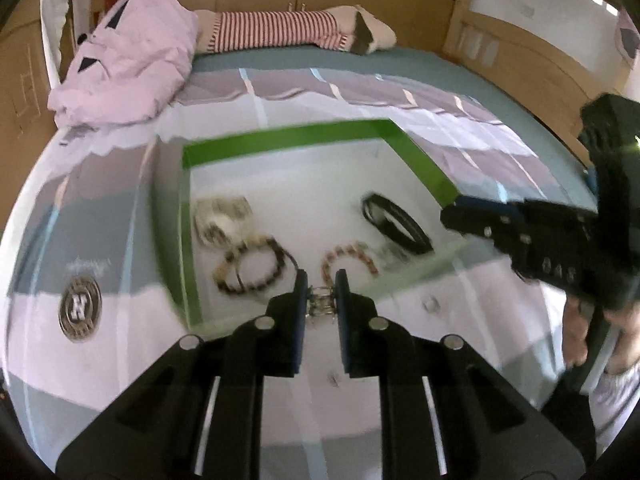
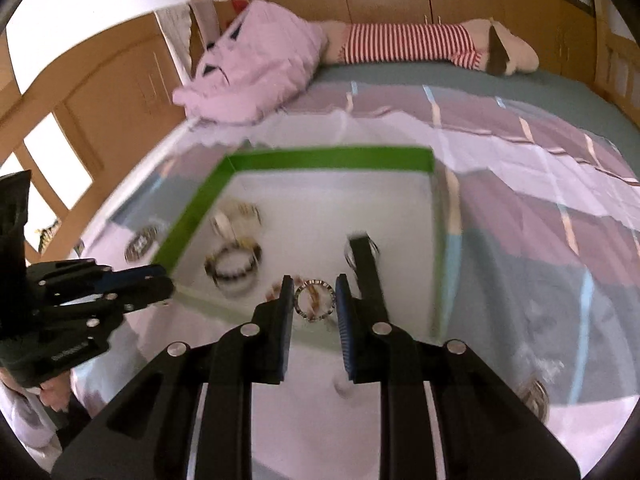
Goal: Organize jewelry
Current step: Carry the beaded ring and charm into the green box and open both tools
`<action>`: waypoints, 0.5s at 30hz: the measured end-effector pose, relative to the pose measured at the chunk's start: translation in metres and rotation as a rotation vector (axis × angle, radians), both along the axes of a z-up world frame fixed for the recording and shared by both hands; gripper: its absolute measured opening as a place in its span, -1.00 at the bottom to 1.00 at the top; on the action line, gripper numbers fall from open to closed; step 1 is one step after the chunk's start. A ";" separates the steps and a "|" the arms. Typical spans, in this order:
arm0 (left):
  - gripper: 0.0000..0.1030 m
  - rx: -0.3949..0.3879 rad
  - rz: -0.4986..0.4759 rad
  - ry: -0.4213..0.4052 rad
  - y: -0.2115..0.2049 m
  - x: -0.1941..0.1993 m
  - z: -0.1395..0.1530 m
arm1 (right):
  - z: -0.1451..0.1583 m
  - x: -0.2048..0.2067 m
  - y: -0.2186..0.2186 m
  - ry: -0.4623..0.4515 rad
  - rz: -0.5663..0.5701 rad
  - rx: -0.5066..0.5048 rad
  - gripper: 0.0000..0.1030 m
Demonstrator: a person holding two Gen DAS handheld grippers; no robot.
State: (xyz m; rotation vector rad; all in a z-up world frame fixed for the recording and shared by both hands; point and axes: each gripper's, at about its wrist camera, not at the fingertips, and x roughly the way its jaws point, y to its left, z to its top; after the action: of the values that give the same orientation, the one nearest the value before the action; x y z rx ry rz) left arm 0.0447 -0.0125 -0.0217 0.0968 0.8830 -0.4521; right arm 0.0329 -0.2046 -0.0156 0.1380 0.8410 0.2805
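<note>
A green-walled tray [image 1: 280, 136] with a white floor lies on the bed. In it are a white-and-black bead bracelet [image 1: 222, 220], a black-and-tan bead bracelet [image 1: 252, 268], a red bead bracelet [image 1: 348, 260] and a black band [image 1: 396, 224]. My left gripper [image 1: 320, 292] hovers at the tray's near edge, shut on a small silver link piece [image 1: 320, 306]. At the near right corner is my right gripper [image 1: 452, 214]. In the right wrist view, my right gripper [image 2: 314, 296] is shut on a round stone-set ring piece [image 2: 314, 300] over the tray [image 2: 328, 158]. The black band [image 2: 362, 256] lies just beyond it.
The patchwork bedspread [image 1: 120, 360] carries a small ring [image 1: 432, 304] and a tiny piece [image 1: 334, 380] near the tray. Another bracelet [image 2: 532, 396] lies at the lower right. A pink bundle [image 1: 128, 64] and a striped plush toy [image 1: 280, 28] lie at the headboard.
</note>
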 end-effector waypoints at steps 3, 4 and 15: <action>-0.74 -0.012 0.050 0.017 0.000 0.030 -0.007 | -0.009 0.017 0.007 0.024 -0.027 -0.018 -0.59; -0.73 -0.019 0.065 0.028 0.002 0.037 -0.011 | -0.014 0.022 0.009 0.038 -0.037 -0.028 -0.45; -0.29 -0.011 -0.006 0.082 0.007 -0.012 -0.014 | -0.005 -0.021 0.007 0.081 0.089 0.025 0.14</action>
State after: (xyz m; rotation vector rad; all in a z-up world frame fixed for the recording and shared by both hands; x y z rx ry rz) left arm 0.0323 -0.0052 -0.0358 0.0715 0.9611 -0.4695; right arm 0.0121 -0.1979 -0.0205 0.1358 0.9259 0.3709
